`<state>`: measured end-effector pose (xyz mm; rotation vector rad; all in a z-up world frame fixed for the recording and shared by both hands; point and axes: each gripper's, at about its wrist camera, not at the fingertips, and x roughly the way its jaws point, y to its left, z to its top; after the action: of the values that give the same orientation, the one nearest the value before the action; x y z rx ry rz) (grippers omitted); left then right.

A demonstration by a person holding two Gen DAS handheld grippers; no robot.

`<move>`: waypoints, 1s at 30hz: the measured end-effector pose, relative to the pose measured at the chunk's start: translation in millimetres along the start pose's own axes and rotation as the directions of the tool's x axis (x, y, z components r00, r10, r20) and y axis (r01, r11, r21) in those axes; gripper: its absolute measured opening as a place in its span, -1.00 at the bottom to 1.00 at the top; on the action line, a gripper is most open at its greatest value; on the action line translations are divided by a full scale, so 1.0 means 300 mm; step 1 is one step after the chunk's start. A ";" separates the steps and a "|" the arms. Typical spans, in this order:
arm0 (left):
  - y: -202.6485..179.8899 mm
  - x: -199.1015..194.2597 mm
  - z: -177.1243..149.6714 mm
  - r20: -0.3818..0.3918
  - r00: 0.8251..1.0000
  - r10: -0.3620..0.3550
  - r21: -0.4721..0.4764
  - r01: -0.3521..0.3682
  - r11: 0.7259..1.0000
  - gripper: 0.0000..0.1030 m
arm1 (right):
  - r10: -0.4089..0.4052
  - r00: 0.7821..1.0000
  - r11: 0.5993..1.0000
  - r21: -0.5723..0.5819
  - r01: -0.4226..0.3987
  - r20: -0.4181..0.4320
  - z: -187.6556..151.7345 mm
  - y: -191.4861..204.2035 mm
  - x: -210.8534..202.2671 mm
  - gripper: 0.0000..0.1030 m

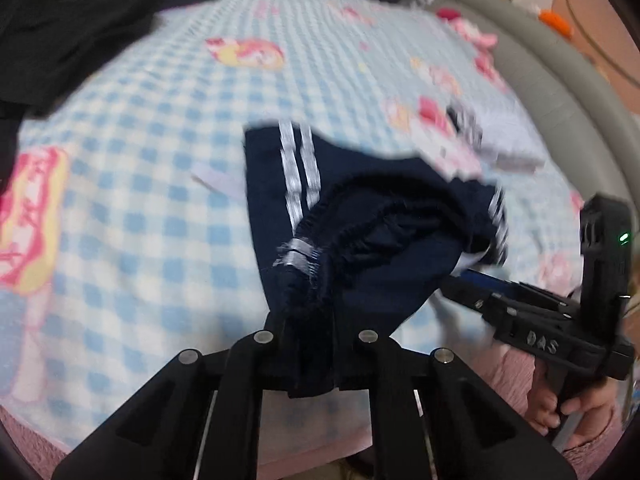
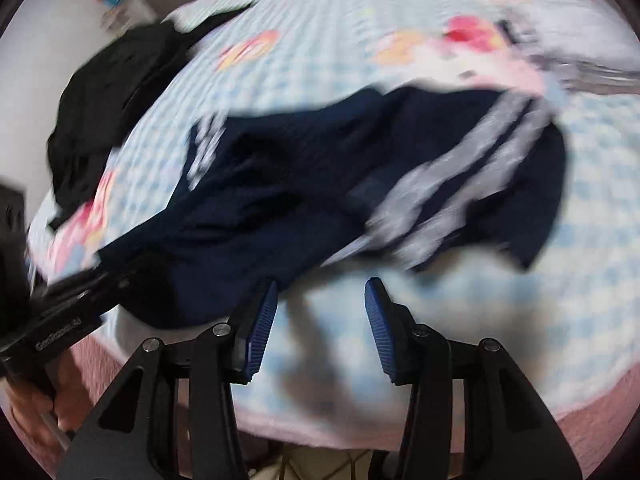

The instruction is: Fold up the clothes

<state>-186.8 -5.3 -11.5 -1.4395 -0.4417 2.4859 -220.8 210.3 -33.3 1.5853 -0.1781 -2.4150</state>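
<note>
Left wrist view: left gripper [image 1: 310, 344], jaws drawn nearly together and clamped on the waistband edge of the navy shorts [image 1: 360, 248]; garment white-striped, bunched, part lifted off the bed [image 1: 140, 160], which carries a blue-checked sheet with pink prints. Black garment [image 1: 60, 28] heaped at the far left of the bed, well apart from the shorts. Small folded pale items [image 1: 500, 140] lie beyond the shorts near the grey bed frame [image 1: 560, 92]. Right gripper [image 1: 480, 284] enters from the right, its tip just beside the shorts' near edge, the holding hand [image 1: 576, 408] visible below. Right wrist view: right gripper [image 2: 320, 312], blue pads [image 2: 264, 320] spread with a clear gap and widening, nothing between them, only sheet showing in the gap; the shorts [image 2: 320, 168] lie just beyond the left pad, stripes blurred. Left gripper [image 2: 76, 292] seen at the left edge, gripping the cloth. Step in hand, by judgement: spreading the shorts out flat before the first fold, one corner secured. Next move calls for the right gripper to take the opposite waistband corner, then both to draw the cloth taut and lay it flat.
</note>
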 end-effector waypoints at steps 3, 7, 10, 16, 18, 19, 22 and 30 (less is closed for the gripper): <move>0.030 -0.062 0.021 0.030 0.999 -0.021 -0.006 0.022 1.000 -0.79 | -0.089 0.993 0.996 0.024 0.087 0.081 0.030 -0.054 -0.069 -0.09; 0.044 -0.077 0.015 0.006 0.998 -0.067 0.007 0.067 0.998 -0.76 | 0.022 0.998 0.997 0.067 -0.026 0.056 0.040 -0.128 -0.121 -0.05; 0.004 -0.080 -0.014 -0.002 0.994 -0.112 0.036 0.112 0.993 -0.74 | 0.112 0.994 0.994 0.016 -0.112 0.013 0.011 -0.093 -0.120 -0.05; -0.014 -0.051 -0.065 -0.077 0.995 -0.070 0.058 0.075 0.995 -0.33 | 0.038 0.999 0.991 0.129 -0.039 0.012 -0.030 -0.118 -0.069 -0.05; 0.018 -0.068 -0.069 -0.083 0.990 -0.110 0.019 0.112 0.994 -0.06 | 0.059 0.998 0.983 0.170 -0.065 0.037 -0.021 -0.151 -0.091 -0.05; 0.033 -0.083 -0.072 -0.076 0.987 -0.140 0.002 0.140 0.990 -0.06 | 0.060 0.997 0.985 0.156 -0.067 0.049 -0.015 -0.149 -0.110 -0.05; 0.086 -0.114 -0.070 -0.026 0.980 -0.199 -0.081 0.196 0.977 -0.06 | 0.069 0.995 0.991 0.107 -0.077 0.073 0.005 -0.131 -0.143 0.16; 0.155 -0.064 -0.004 0.038 0.990 -0.135 -0.233 0.140 0.962 -0.20 | -0.056 0.995 0.992 0.115 0.046 0.088 0.058 -0.124 -0.088 -0.22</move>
<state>-178.9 -55.0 -14.0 -1.4109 -0.8357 2.4045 -231.9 252.7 -11.8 1.5446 -0.2988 -2.5604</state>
